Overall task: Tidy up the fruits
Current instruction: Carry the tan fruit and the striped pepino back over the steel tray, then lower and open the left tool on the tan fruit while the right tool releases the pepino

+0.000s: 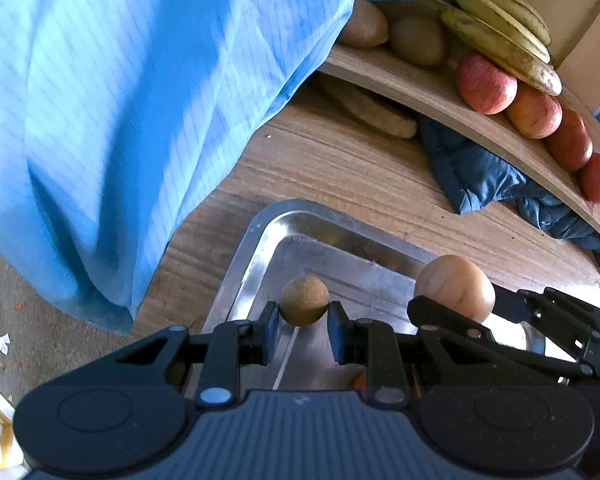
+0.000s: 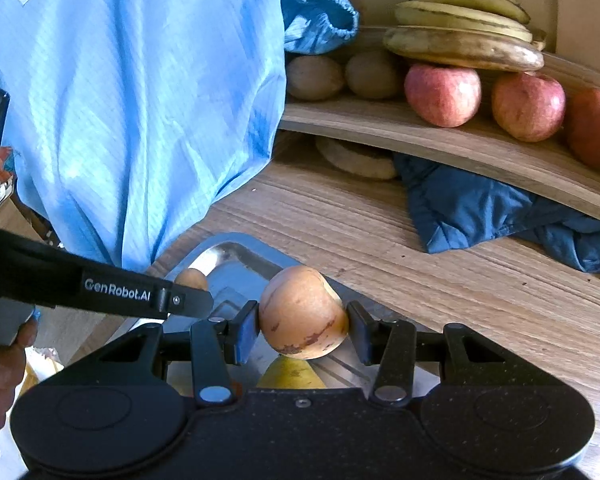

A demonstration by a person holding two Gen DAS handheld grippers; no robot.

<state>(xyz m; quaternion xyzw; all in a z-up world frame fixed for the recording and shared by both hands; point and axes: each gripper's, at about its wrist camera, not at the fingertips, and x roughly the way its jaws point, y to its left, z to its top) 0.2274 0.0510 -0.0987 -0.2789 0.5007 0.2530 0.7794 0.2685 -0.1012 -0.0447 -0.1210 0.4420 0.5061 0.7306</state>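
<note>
My left gripper (image 1: 303, 322) is shut on a small round brown fruit (image 1: 304, 299), holding it over the corner of a metal tray (image 1: 260, 236). My right gripper (image 2: 302, 330) is shut on a larger tan fruit with brown blotches (image 2: 302, 312), also above the tray (image 2: 236, 252). In the left wrist view that tan fruit (image 1: 454, 286) shows just right of the small one. A wooden shelf (image 2: 440, 140) behind holds bananas (image 2: 460, 46), red apples (image 2: 442, 94) and brown oval fruits (image 2: 314, 77).
A person in a light blue garment (image 1: 120, 100) stands close on the left. A dark blue cloth (image 2: 480, 208) and a flat bread-like thing (image 2: 356, 158) lie under the shelf. A yellow fruit (image 2: 290, 374) lies in the tray below my right gripper. A hand (image 2: 0, 364) shows at the left edge.
</note>
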